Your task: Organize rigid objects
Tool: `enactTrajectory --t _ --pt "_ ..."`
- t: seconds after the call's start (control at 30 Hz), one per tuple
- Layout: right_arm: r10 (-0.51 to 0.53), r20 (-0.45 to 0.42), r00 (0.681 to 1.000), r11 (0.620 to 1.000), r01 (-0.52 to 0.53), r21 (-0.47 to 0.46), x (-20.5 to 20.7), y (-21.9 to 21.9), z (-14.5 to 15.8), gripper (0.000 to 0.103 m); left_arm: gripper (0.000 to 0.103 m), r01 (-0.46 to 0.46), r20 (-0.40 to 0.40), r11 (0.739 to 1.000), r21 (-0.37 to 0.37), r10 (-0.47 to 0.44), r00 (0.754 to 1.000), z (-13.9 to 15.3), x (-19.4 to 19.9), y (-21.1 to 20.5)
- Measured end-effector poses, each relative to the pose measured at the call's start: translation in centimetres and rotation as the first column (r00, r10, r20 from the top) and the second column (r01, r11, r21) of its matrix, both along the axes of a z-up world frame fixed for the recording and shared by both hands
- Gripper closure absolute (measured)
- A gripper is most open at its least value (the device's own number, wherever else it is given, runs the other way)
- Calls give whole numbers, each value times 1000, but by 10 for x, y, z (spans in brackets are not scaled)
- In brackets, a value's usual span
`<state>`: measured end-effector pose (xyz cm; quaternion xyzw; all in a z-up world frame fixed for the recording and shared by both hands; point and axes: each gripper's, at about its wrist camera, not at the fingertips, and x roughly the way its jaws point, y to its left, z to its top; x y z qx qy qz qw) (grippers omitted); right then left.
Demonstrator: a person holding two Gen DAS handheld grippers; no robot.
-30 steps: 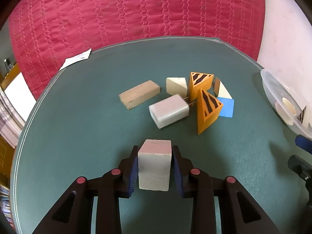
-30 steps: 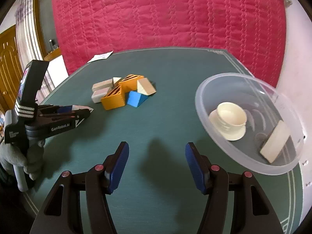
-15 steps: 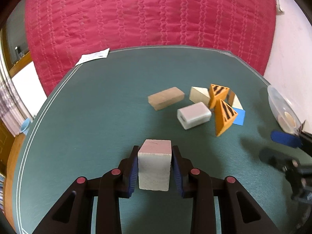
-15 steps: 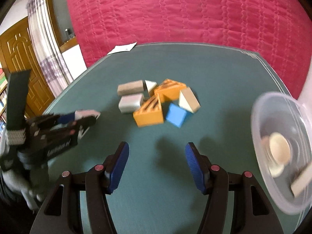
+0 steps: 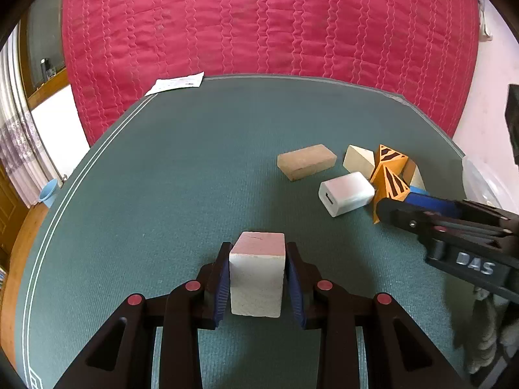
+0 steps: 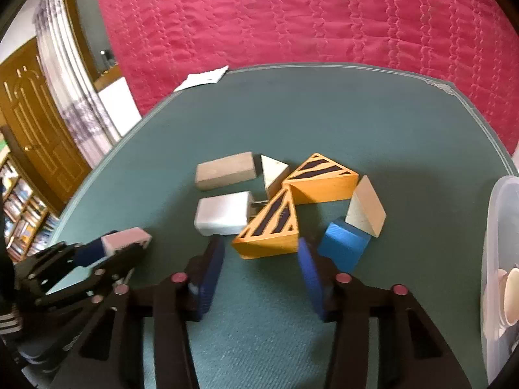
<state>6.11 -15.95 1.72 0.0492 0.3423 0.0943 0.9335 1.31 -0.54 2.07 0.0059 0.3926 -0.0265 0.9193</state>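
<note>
Left gripper (image 5: 258, 278) clamps a pale cube (image 5: 257, 272) above the green table (image 5: 162, 194). Only the right wrist view shows the right gripper (image 6: 261, 253), jaws just narrowing but not pressing, astride the striped orange wedge (image 6: 271, 227), with the clear bowl (image 6: 493, 259) at far right

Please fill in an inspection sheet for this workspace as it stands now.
Surface: green table mat, flat.
Job's things: striped orange wedges, blue block, pale wedges, tan block, white charger clustered; clear bowl at right.
Clutter: paper slip at far edge.
Grippers: left gripper shut on white cube; right gripper open, jaws just closing, nearer orange wedge between its tips.
Cables: nothing seen.
Surroundings: red quilt, wooden door.
</note>
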Motion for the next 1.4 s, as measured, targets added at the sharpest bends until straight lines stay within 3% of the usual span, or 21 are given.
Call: enactTrajectory --t 0.2,0.47,0.67,1.1,1.4 --pt "-41 26 999 999 42 -17 -3 -2 -1 59 69 8 1 1000 -1 -8 1000 -1 0 0" --pt "-62 0 998 998 62 30 9 -4 -2 56 69 14 -4 1000 -11 -14 1000 -2 0 1" --pt "-55 9 998 998 55 2 8 1 -4 57 69 17 -4 1000 -18 -17 1000 -3 -1 2" --pt "6 36 999 1000 -7 15 -28 1 0 57 69 19 1 1000 -25 -19 1000 -2 -1 1" --pt "11 -1 1000 1000 -11 1 -47 -12 -10 56 69 21 5 1000 -23 -21 1000 -3 0 0"
